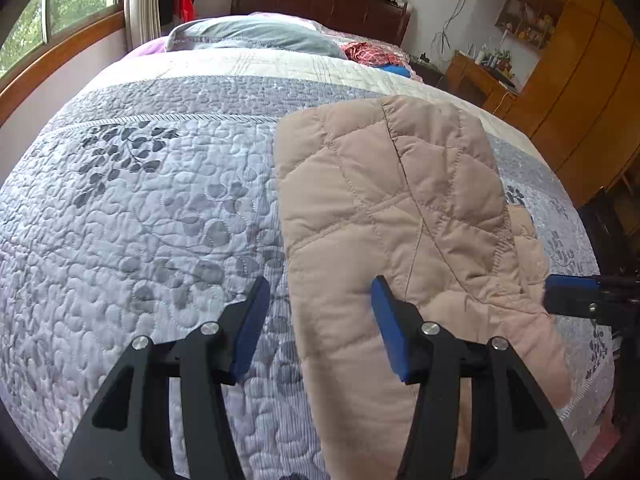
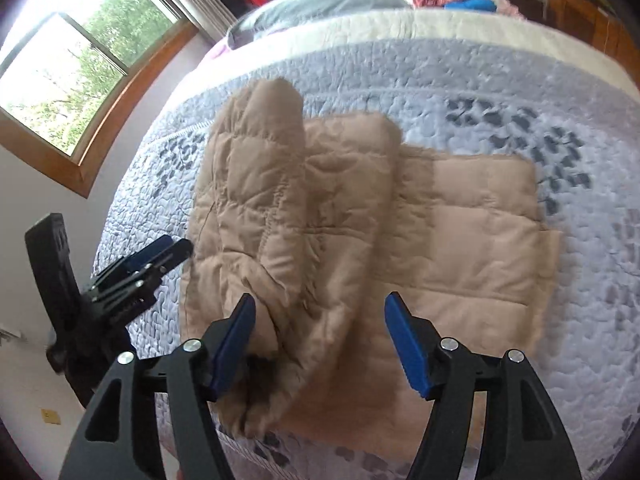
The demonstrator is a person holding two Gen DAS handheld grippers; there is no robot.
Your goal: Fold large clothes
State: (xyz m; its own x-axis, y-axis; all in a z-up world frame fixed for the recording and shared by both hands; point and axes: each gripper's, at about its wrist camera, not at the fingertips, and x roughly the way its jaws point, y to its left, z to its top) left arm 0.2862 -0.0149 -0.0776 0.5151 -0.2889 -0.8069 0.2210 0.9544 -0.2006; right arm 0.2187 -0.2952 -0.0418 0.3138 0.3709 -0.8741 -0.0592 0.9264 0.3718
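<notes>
i see the tan coat lying folded on the bed. left gripper jaws apart, empty, over its edge. right gripper jaws apart, empty above it.

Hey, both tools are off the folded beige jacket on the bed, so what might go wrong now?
The puffy sleeve on top of the jacket looks springy and may slide off or unfold. The jacket's near end sits close to the bed edge, so it might slip down.
</notes>
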